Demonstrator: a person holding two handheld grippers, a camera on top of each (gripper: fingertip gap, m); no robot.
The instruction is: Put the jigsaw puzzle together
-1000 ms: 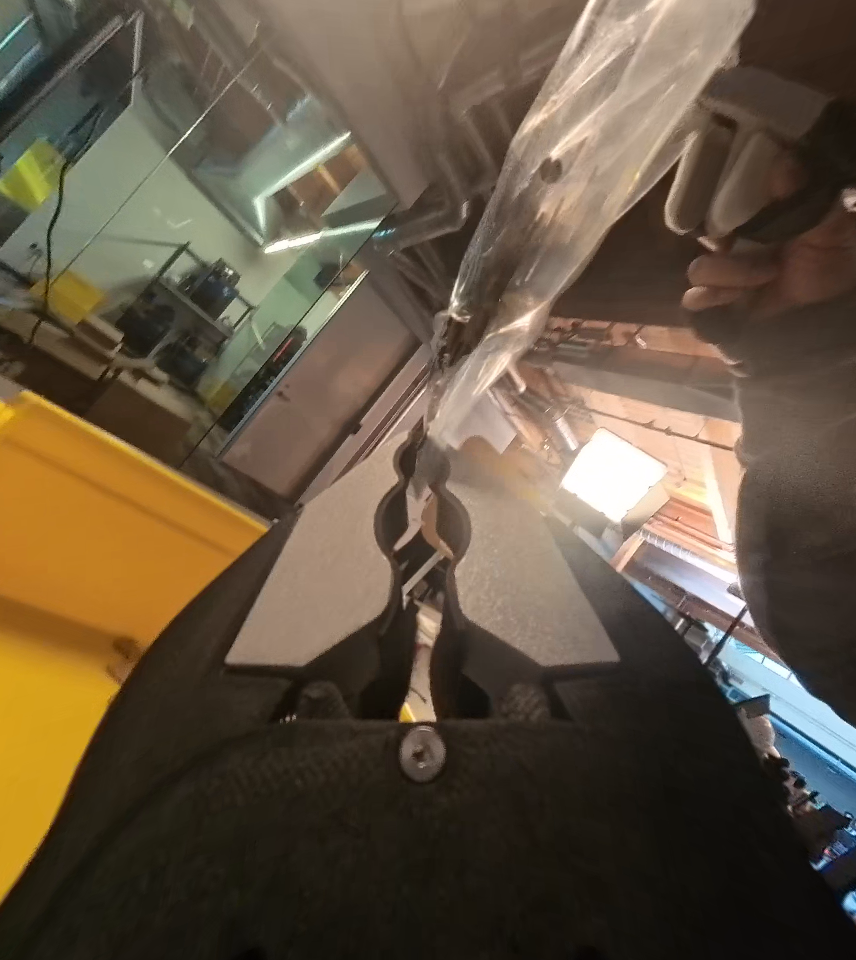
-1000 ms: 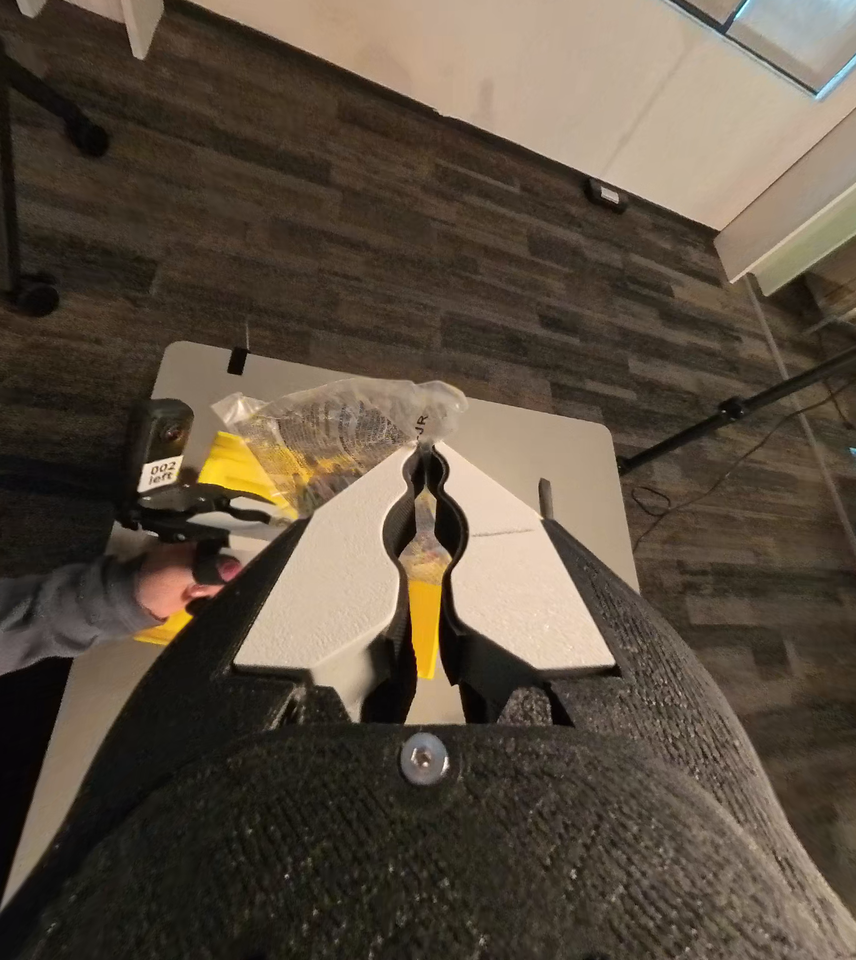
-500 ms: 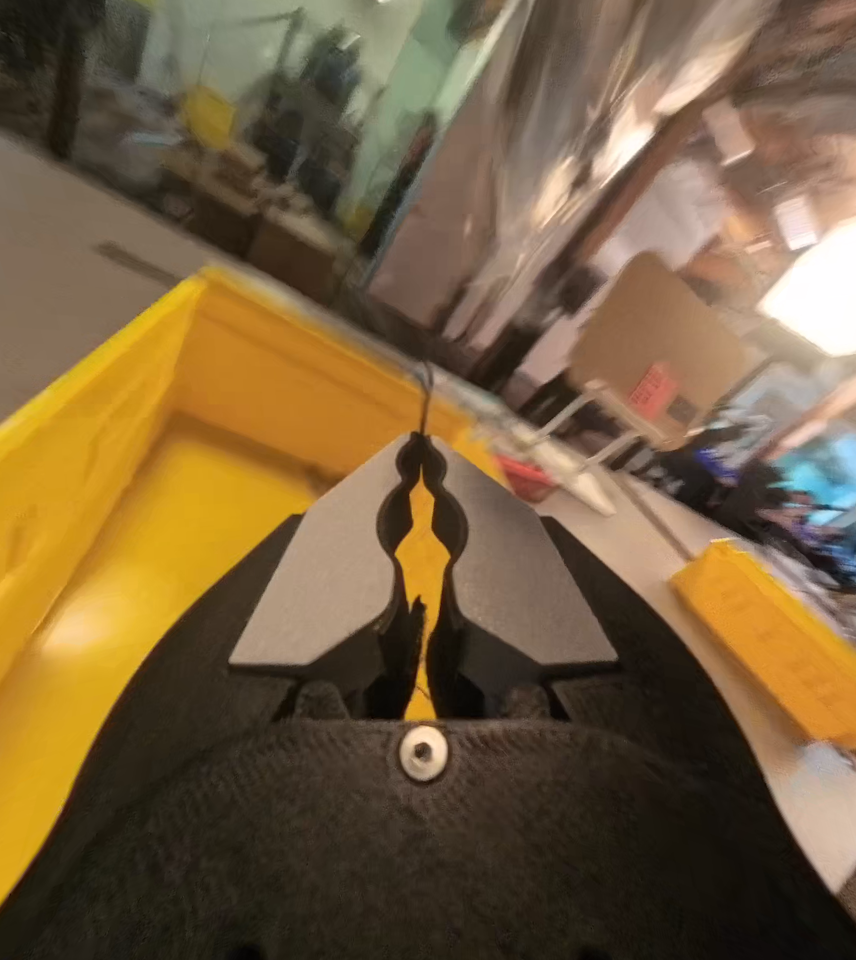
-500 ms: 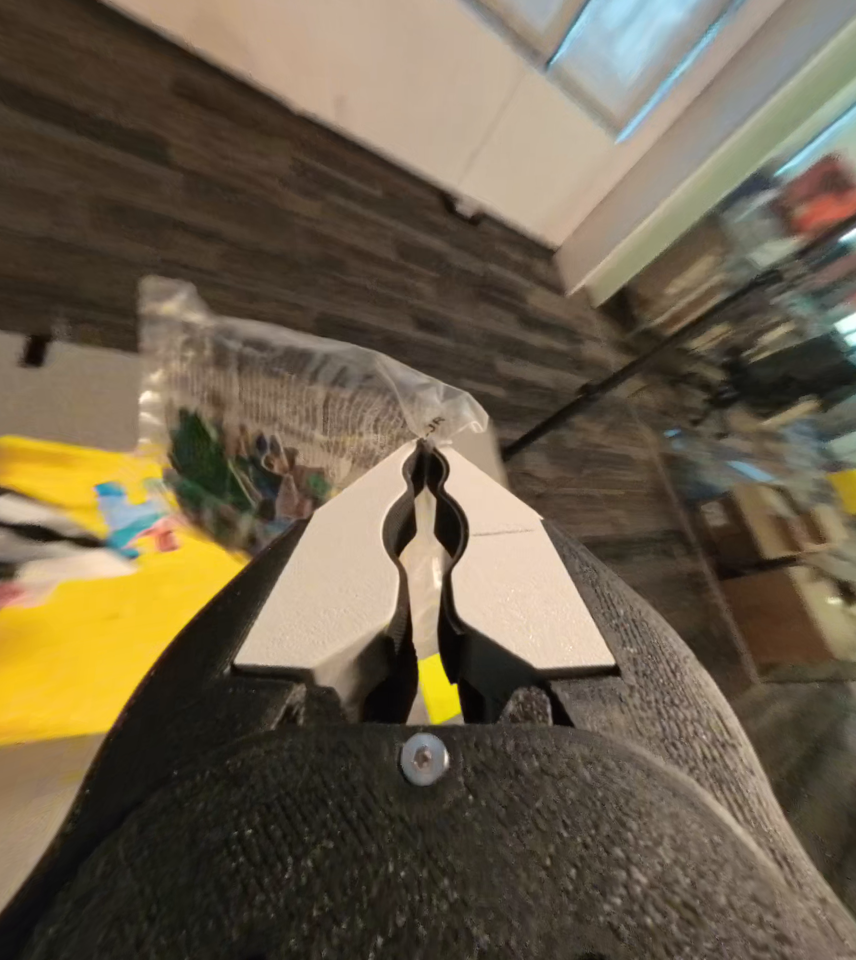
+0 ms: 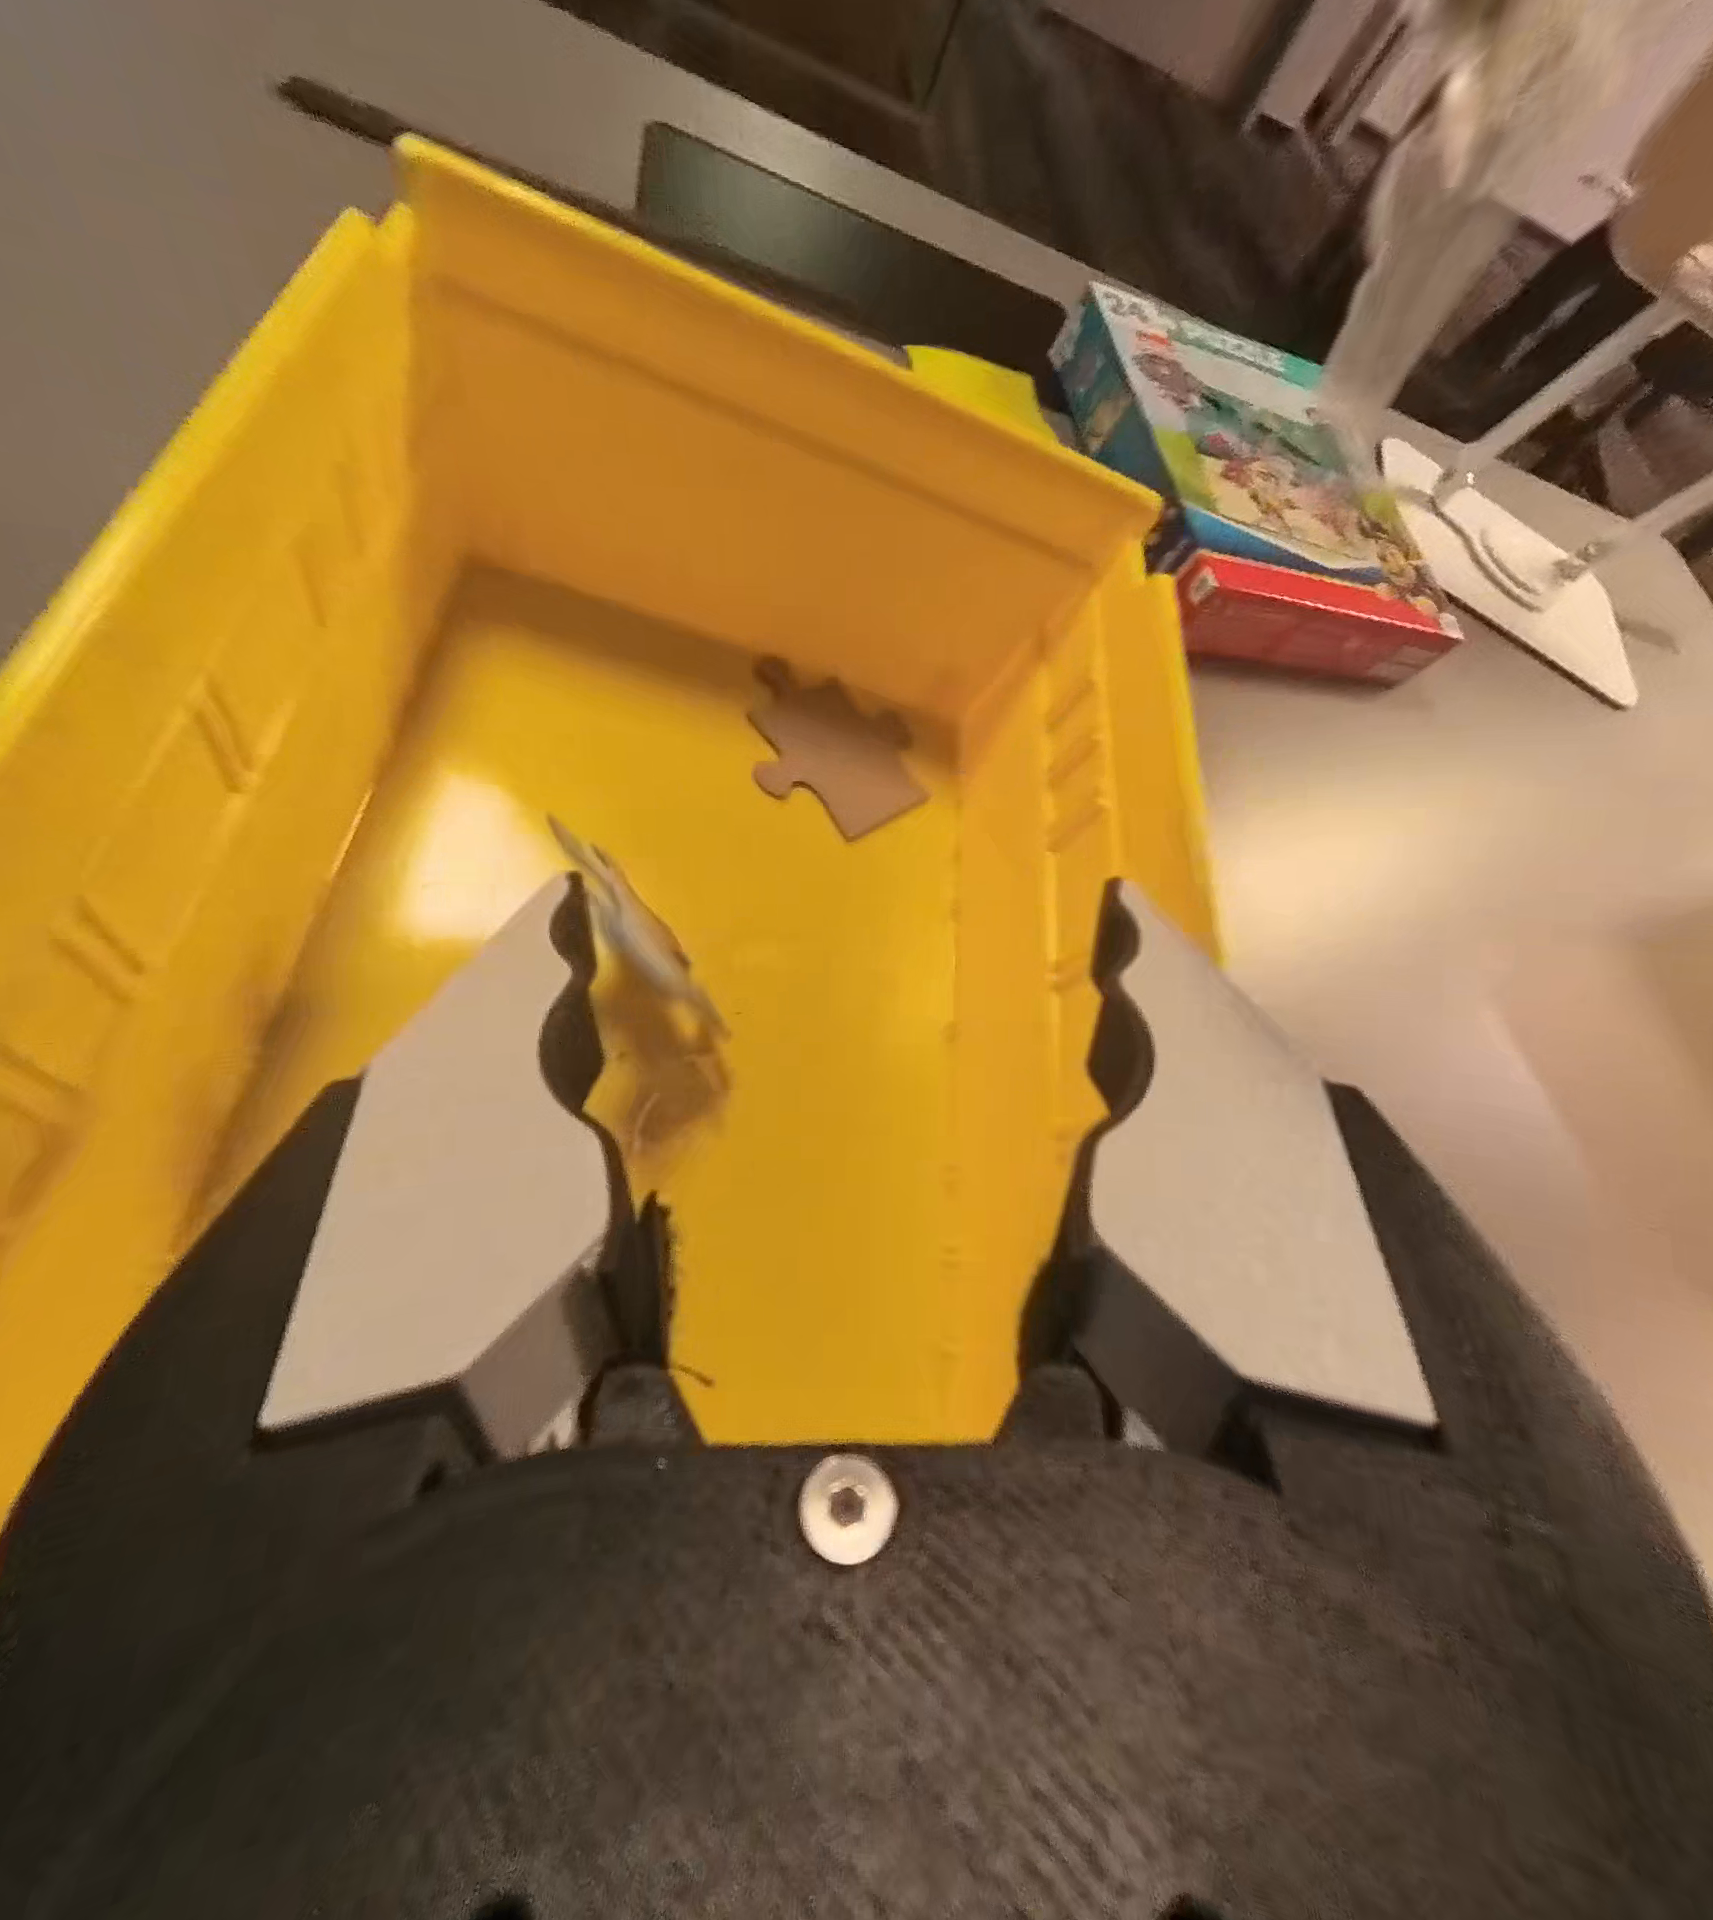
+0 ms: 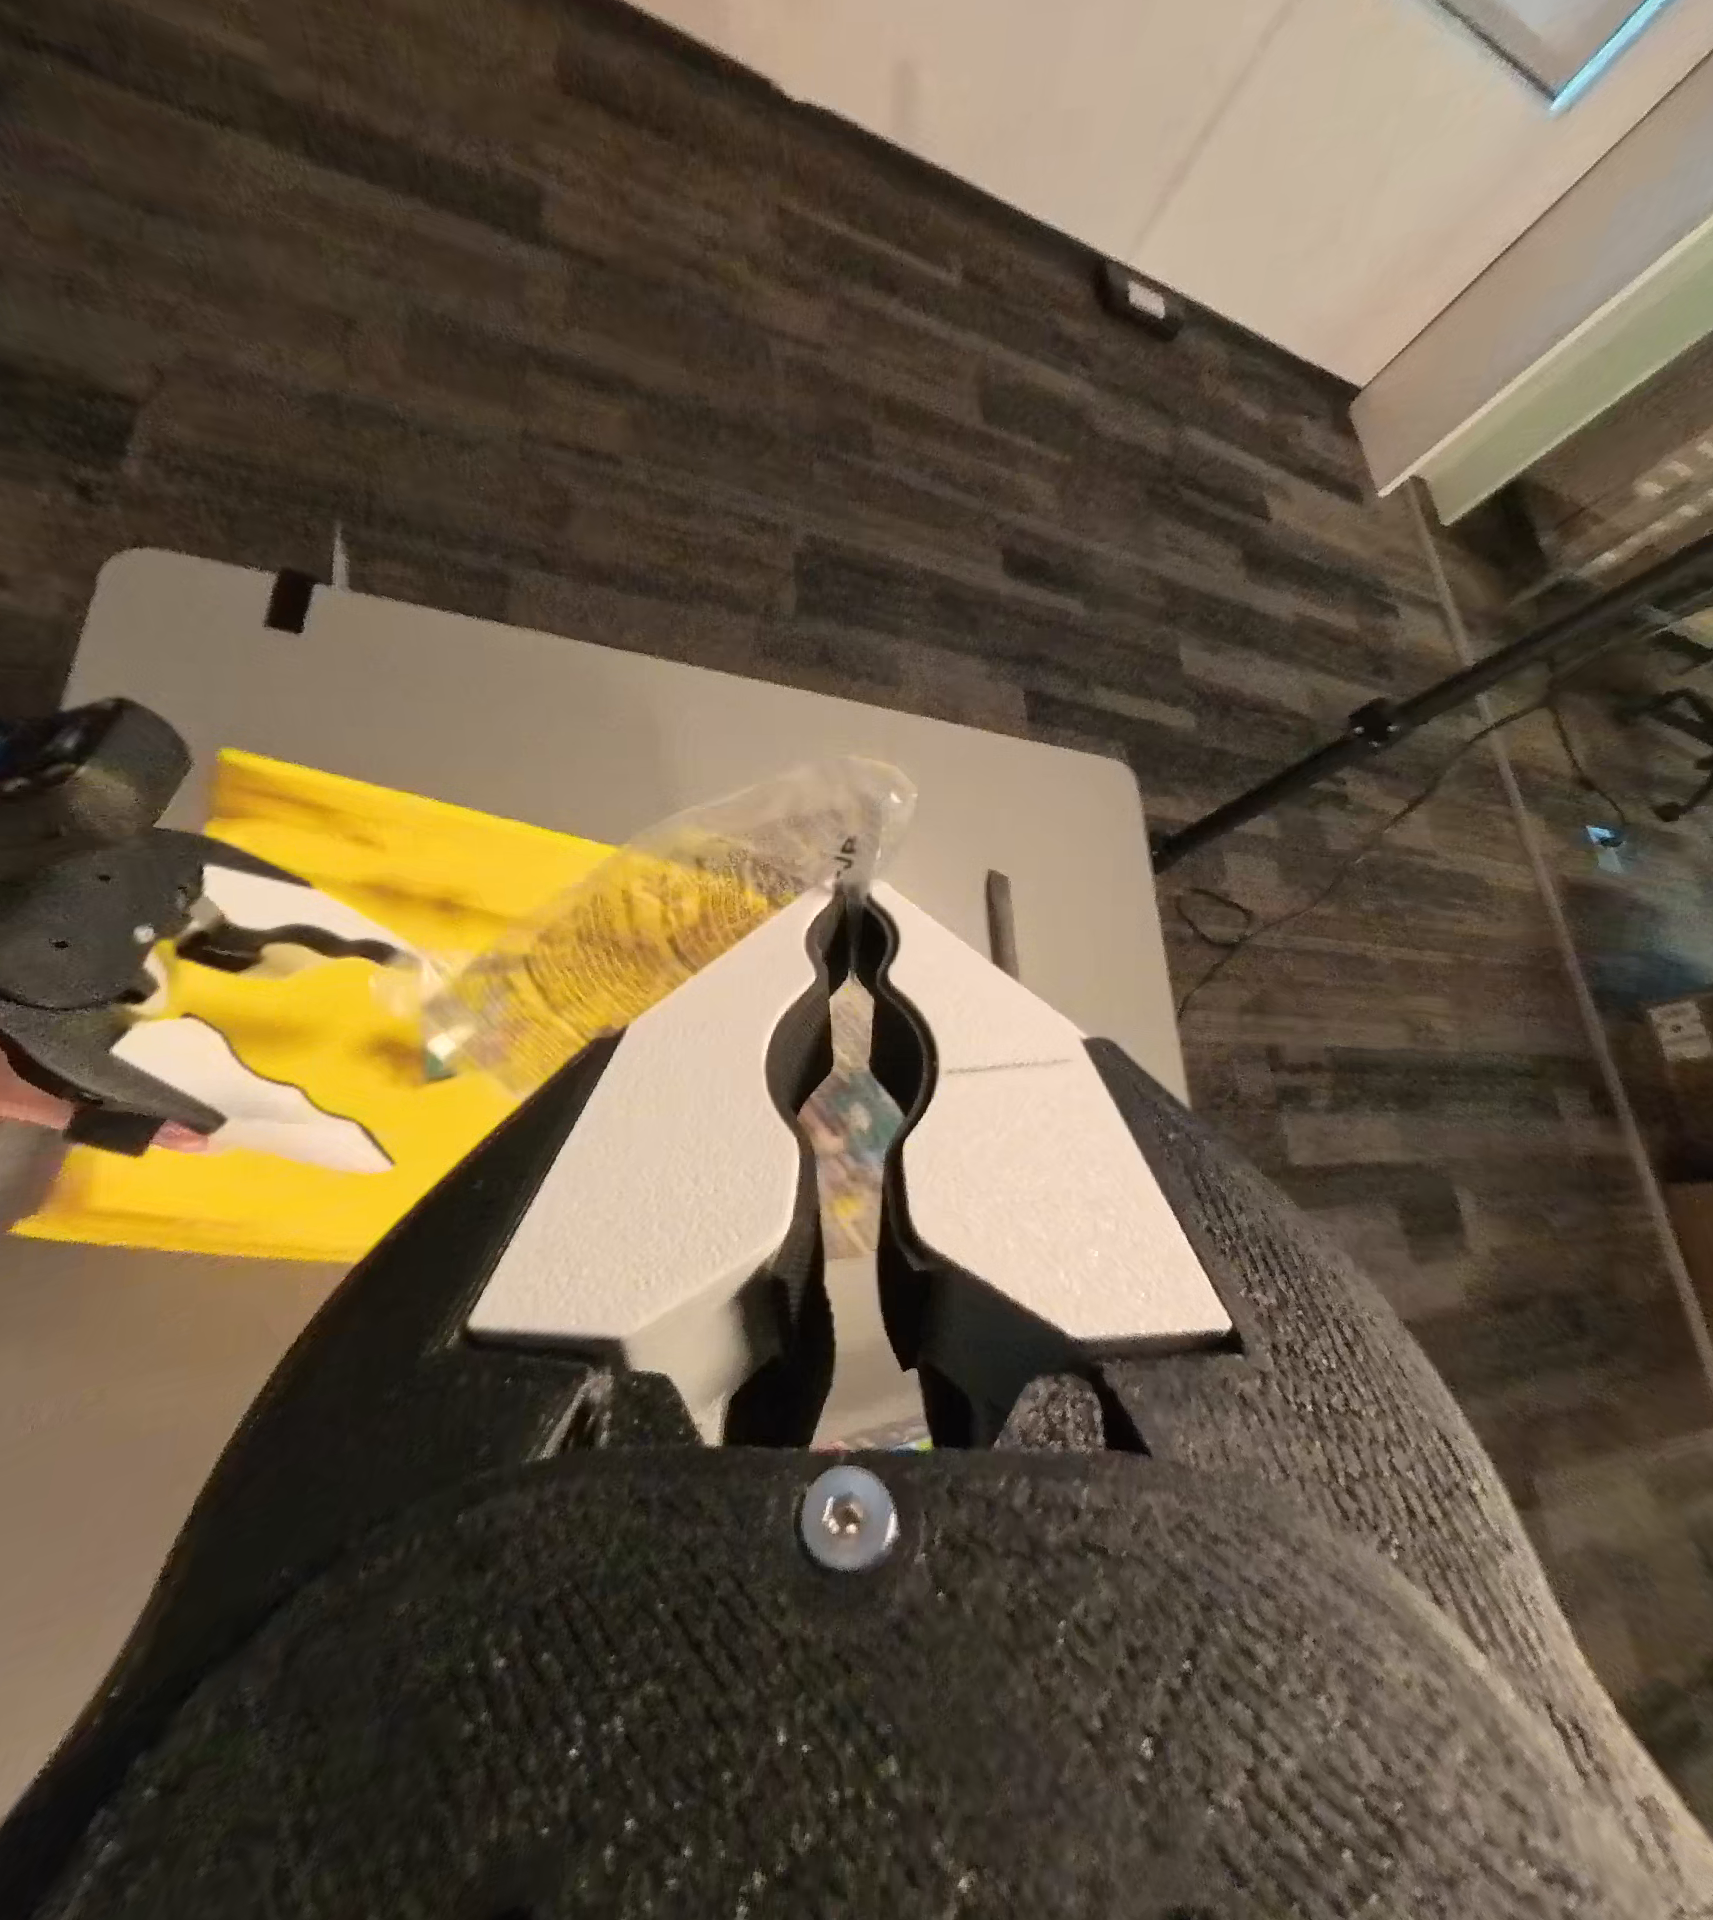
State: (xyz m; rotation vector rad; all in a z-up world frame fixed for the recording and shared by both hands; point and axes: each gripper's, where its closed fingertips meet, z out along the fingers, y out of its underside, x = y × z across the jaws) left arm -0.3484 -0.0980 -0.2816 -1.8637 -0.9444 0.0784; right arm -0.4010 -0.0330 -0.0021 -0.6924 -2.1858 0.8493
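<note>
Left gripper (image 5: 836,914) spread wide over the yellow bin (image 5: 208,790), gripping nothing; a blurred puzzle piece (image 5: 649,977) hangs against its left finger, another piece (image 5: 836,758) lies on the bin floor ahead. To its right, right gripper (image 6: 850,906) pinches the clear plastic bag (image 6: 665,925) by its top corner. The bag's long axis slants from those tips down-left toward the bin, likely to spill pieces there.

Wide-open left gripper (image 5: 836,894) above yellow bin (image 5: 208,727) holding brown puzzle piece (image 5: 836,753).
</note>
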